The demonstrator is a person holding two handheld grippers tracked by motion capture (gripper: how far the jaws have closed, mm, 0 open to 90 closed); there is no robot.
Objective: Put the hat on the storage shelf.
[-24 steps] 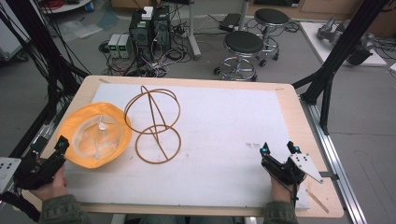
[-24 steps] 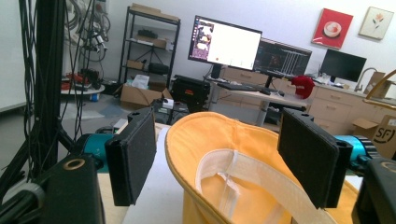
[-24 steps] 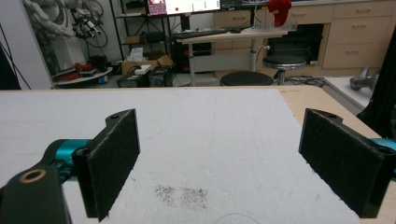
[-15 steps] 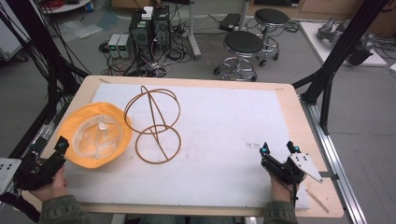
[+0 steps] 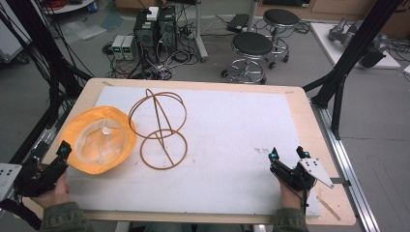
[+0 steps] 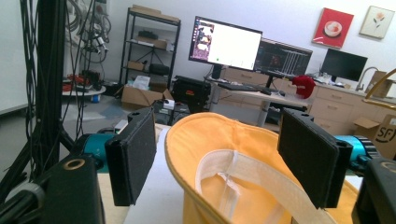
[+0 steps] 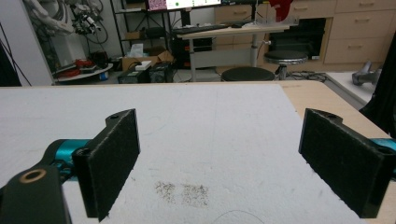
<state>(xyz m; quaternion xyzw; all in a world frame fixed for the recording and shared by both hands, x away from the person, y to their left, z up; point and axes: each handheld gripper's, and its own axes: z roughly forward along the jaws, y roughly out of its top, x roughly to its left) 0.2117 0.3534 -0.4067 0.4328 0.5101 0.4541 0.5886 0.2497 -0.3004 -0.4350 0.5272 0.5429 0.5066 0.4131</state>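
One orange hat (image 5: 99, 140) lies upside down at the mat's (image 5: 227, 125) left edge, touching one wire frame (image 5: 159, 128) of hoops. Two grippers: the left gripper (image 5: 60, 153), jaws spread, sits just before the hat's brim (image 6: 201, 140); the right gripper (image 5: 286, 153), jaws spread, rests near the mat's right corner. One box (image 6: 385, 135) reads "SF". Two stools (image 5: 251, 48) stand behind.

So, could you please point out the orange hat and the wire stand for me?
orange hat (image 5: 82, 126), high view, on its brim.
wire stand (image 5: 163, 165), high view, on the flat base ring.
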